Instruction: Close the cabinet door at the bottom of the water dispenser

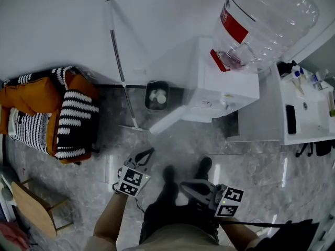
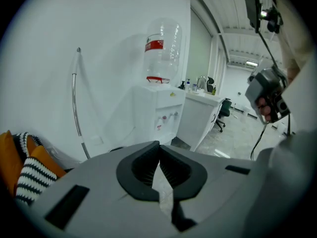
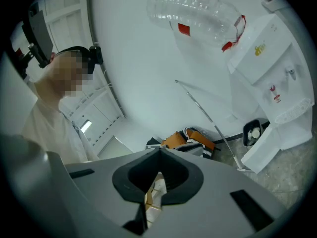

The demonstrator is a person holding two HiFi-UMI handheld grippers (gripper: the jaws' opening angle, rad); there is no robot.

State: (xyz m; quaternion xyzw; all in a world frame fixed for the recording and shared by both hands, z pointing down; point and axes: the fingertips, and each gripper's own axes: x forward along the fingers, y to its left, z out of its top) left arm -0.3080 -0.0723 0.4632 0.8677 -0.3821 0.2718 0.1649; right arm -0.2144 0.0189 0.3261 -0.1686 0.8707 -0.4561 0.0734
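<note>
Grey marble floor (image 1: pixel 246 161), glossy, runs up to a white wall (image 1: pixel 63 20). At right we note a white tabletop (image 1: pixel 309 114) carrying small bottles and a dark flat object.

The water dispenser (image 1: pixel 225 88) stands against the wall just left of that tabletop, with a clear bottle (image 1: pixel 267 20), red-labelled, upended on top. Far left sits a heap of orange and black-and-white striped cushions (image 1: pixel 57 114).

The cabinet door (image 1: pixel 168 120) at the dispenser's foot hangs open, swung out over the floor toward the left. In the right gripper view the same door (image 3: pixel 270 148) shows as a white panel angled away from the body.

A long-handled mop (image 1: pixel 119 61) leans on the wall between cushions and dispenser. A small dark waste bin (image 1: pixel 157 95) holding crumpled paper sits just beside the open door, on its wall side.

We hold both tools low, near our own feet, well apart from the door. Left claw (image 1: pixel 148 153): tips pressed together, nothing between them. Right claw (image 1: pixel 187 186): tips likewise pressed together, nothing pinched.
</note>
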